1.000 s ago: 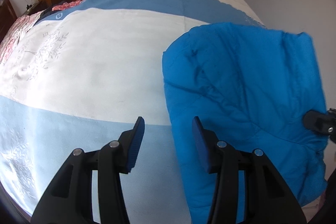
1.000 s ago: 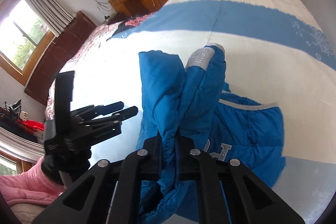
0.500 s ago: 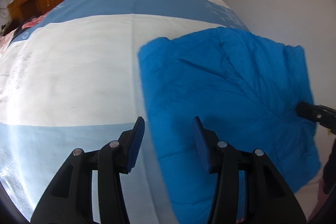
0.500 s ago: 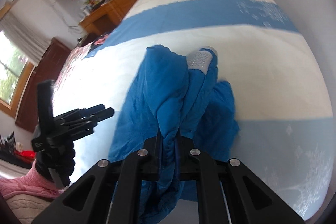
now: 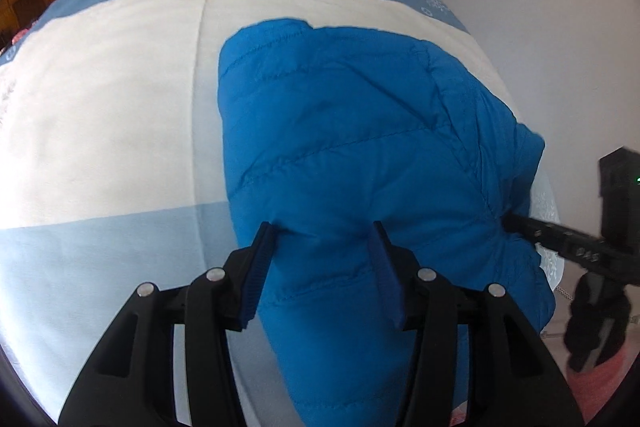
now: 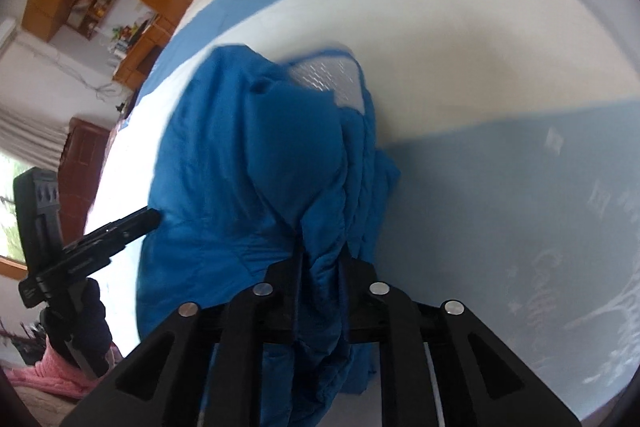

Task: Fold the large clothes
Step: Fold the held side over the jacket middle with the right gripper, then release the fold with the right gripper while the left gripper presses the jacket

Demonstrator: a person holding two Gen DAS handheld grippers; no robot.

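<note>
Since a second ago both tongs have come down toward the bed (image 5: 120, 75), and the blue quilted jacket (image 5: 360, 155), then hanging bunched from the right tongs (image 6: 320, 259) with its grey cuff up, now lies spread over the striped bedcover near the wall-side edge. The left tongs (image 5: 322, 247), which stood over bare light-blue cover beside the jacket's edge, now sit over the jacket itself.

In the left wrist view the left tongs are spread, their blue pads (image 5: 262, 267) set on either side of a puffy fold of the jacket; whether the pads press on the fabric I cannot tell, and their jaws are opening a little. In the same view the right tongs (image 5: 516, 221) reach in from the right edge and meet the jacket at a gathered pucker.

In the right wrist view a thick bunch of blue fabric runs between the right tongs' narrow jaws, which are easing apart while the cloth still fills the gap. The grey reflective cuff (image 6: 328, 79) lies at the jacket's far end on the white stripe. The left tongs (image 6: 148, 217) show at the left, tip against the jacket's side, held by a dark-gloved hand (image 6: 76, 323) with a pink knitted sleeve (image 6: 44, 375).
</note>
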